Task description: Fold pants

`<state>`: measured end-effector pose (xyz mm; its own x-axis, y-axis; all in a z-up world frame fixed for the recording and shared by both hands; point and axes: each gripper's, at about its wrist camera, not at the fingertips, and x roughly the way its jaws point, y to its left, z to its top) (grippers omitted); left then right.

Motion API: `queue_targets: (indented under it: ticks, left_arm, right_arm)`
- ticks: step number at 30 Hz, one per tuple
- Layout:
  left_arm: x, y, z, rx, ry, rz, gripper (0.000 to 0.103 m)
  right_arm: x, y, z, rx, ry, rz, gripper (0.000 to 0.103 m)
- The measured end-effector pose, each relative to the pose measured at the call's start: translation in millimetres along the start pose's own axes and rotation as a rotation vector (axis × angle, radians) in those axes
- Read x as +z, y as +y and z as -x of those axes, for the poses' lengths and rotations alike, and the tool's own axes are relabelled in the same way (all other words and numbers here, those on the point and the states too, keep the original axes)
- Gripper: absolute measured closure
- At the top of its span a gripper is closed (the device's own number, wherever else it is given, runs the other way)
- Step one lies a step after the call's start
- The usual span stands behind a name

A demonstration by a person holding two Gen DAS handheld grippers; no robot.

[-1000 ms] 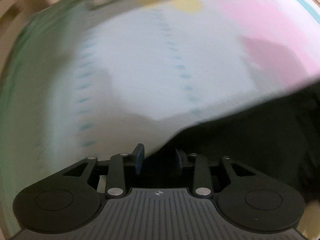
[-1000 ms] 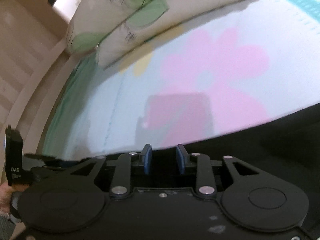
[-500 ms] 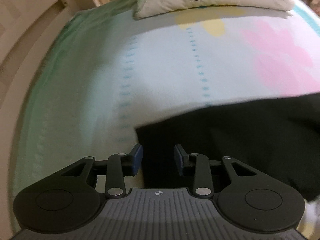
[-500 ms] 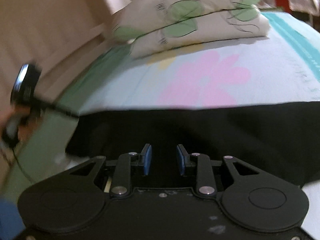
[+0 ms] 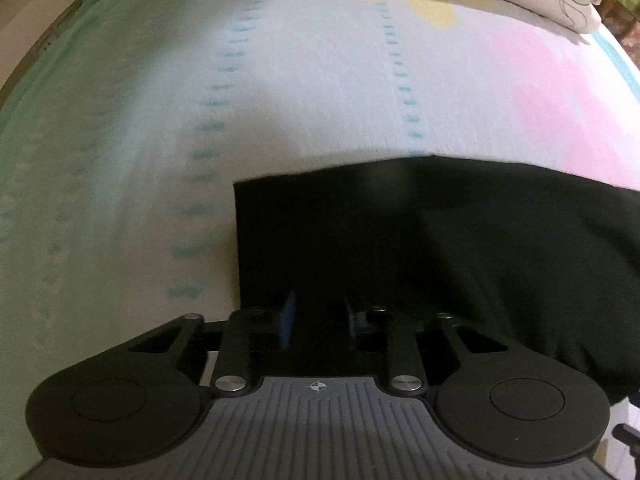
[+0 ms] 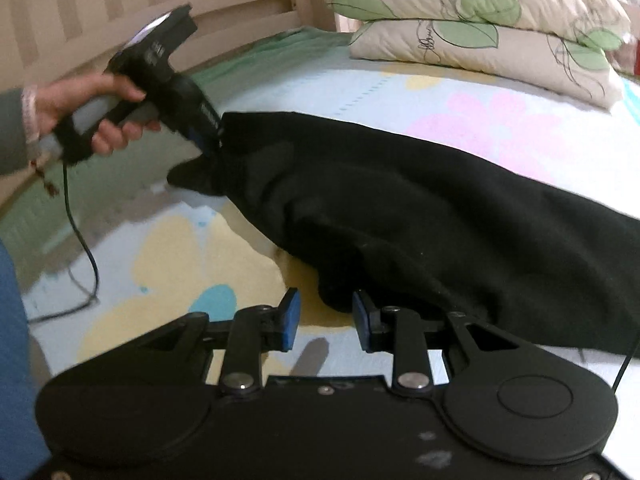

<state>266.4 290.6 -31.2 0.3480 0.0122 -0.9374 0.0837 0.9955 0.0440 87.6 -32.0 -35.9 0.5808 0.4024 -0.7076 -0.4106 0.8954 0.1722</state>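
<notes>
Pants: we see the black pants lying on the bed, long axis running from the far left end toward the near right, already doubled over in part.
Left gripper: in the right wrist view our left gripper sits at the far left end of the cloth; whether its jaws pinch the edge there we cannot tell. In its own view the blue pads stand apart over black cloth.
Right gripper: our right gripper hovers with its jaws open and empty, a bulge of the near edge just ahead of and between the pads.
Key relation: we judge the near edge lies straight ahead of the right jaws, so a short advance would take it.
Around: two pillows rest well apart at the head; a cable trails across the sheet at left.
In the way: nothing stands between the right jaws and the cloth.
</notes>
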Motion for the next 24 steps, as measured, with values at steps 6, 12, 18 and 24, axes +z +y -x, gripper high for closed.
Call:
queue_targets:
  ticks: [6,12,18,24]
  left_arm:
    - [-5,-44,-9,0.199,-0.016,-0.282,0.085]
    - [-5,-41,-9,0.194,-0.017,-0.308,0.085]
    - [1,-18,-6,0.072,0.004,-0.222,0.085]
    - [6,-10,-6,-0.002,0.001,-0.154,0.085]
  right_arm:
    - [-3,11,-13,-0.037,-0.001,0.043,0.071]
    - [1,16,-26,-0.095,-0.036,0.068,0.071]
    - [1,25,-34,-0.058,-0.009,0.228,0.091]
    - [-23,38,-26,-0.029,0.053,0.494,0.093]
